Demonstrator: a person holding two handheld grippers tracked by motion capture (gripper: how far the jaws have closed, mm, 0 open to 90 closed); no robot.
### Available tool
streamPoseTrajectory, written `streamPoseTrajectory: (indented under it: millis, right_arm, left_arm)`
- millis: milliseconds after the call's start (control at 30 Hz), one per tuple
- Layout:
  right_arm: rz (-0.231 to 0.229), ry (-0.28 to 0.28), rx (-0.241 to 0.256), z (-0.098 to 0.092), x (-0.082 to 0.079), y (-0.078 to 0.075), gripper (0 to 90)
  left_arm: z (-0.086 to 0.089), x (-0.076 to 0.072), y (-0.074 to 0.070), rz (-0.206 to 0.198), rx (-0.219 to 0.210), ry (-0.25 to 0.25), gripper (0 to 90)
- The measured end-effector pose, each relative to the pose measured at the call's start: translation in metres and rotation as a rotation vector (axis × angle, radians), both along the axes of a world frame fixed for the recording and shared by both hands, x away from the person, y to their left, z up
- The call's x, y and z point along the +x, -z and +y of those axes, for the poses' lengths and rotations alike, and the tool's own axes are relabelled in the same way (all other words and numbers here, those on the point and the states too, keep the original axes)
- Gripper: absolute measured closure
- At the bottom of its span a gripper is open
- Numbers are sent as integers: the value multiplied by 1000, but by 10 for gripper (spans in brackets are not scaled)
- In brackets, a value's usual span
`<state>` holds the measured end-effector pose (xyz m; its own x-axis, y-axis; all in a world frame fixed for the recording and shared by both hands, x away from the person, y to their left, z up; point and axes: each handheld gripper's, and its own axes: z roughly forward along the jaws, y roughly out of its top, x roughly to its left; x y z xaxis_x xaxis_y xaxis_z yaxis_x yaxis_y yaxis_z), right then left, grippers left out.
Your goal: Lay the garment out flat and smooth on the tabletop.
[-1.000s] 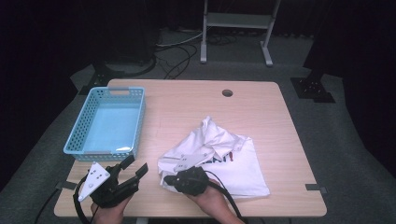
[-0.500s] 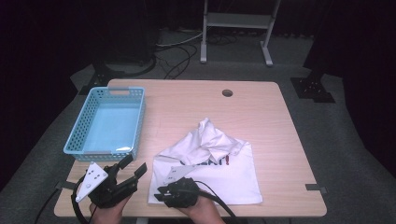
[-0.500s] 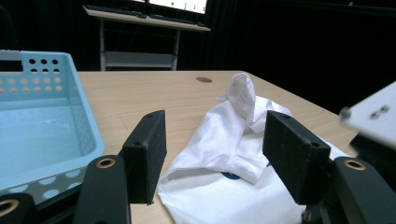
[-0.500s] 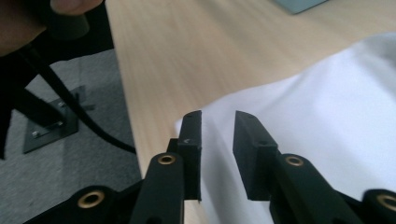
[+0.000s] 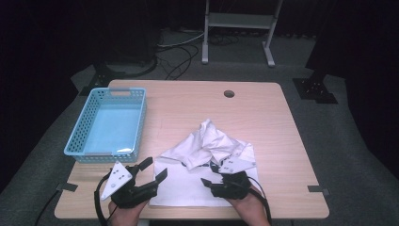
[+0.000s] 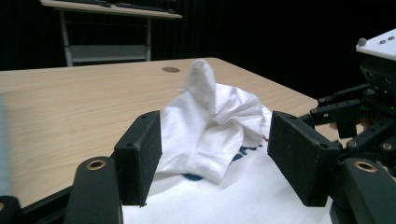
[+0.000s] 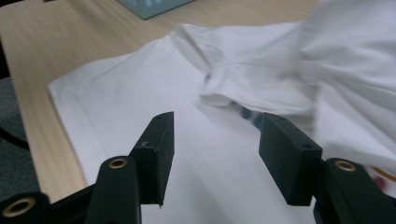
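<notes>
High view shows both grippers, left gripper (image 5: 153,169) and right gripper (image 5: 208,175), open over the crumpled white T-shirt (image 5: 207,160), so next comes probably grasping its near hem to spread it.

a dark studio-like lab: black curtains, floor cables (image 5: 175,55), a metal stand (image 5: 237,29).

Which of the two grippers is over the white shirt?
The right gripper: its open jaws hang above the flat part of the white shirt. The left gripper sits at the shirt's left edge, over the table.
</notes>
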<state>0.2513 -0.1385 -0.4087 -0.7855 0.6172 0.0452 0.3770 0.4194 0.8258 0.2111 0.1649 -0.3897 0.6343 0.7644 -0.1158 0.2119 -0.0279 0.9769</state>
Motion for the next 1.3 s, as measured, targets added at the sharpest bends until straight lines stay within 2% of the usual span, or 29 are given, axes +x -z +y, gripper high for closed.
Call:
streamPoseTrajectory:
  millis: [100,233,367,467,633,733,800,900,1000,1033,1067,1100,1167,1200,1300]
  right_arm:
    - [-35,43,1,-25,-1,-2,404]
    - [-66,85,1,-54,-1,-2,359]
    - [-72,121,12,-79,0,-2,331]
    - [-77,144,28,-95,0,-3,318]
    - [-81,168,49,-119,0,-3,303]
    - [-83,177,59,-131,0,-3,298]
    - [-84,182,64,-137,0,-3,298]
    - [-86,190,72,-146,-1,-3,298]
    - [-88,194,75,-151,-1,-4,299]
    - [-89,195,79,-153,-2,-4,300]
    - [-87,194,79,-154,-3,-3,300]
    - [-87,195,80,-154,-3,-3,300]
    - [-89,195,77,-154,-5,-3,300]
    - [-93,194,77,-154,-6,-4,301]
    - [-101,192,78,-153,-8,-6,301]
  left_arm:
    - [-14,8,-1,-16,-3,27,333]
    - [-39,29,-1,-22,-19,67,323]
    - [-66,55,-1,-9,8,94,318]
    - [-81,75,-1,3,19,90,308]
    - [-100,104,2,38,65,64,297]
    - [-109,118,5,58,79,53,301]
    - [-112,124,8,62,72,37,331]
    - [-118,134,12,107,81,33,354]
    - [-122,141,13,142,88,14,422]
    - [-124,142,13,151,104,2,475]
    - [-124,143,13,162,113,-18,541]
    - [-124,143,12,169,111,-21,652]
    - [-123,142,11,169,108,-26,807]
    - [-121,138,6,166,85,-18,829]
    - [-118,128,-5,136,61,-2,843]
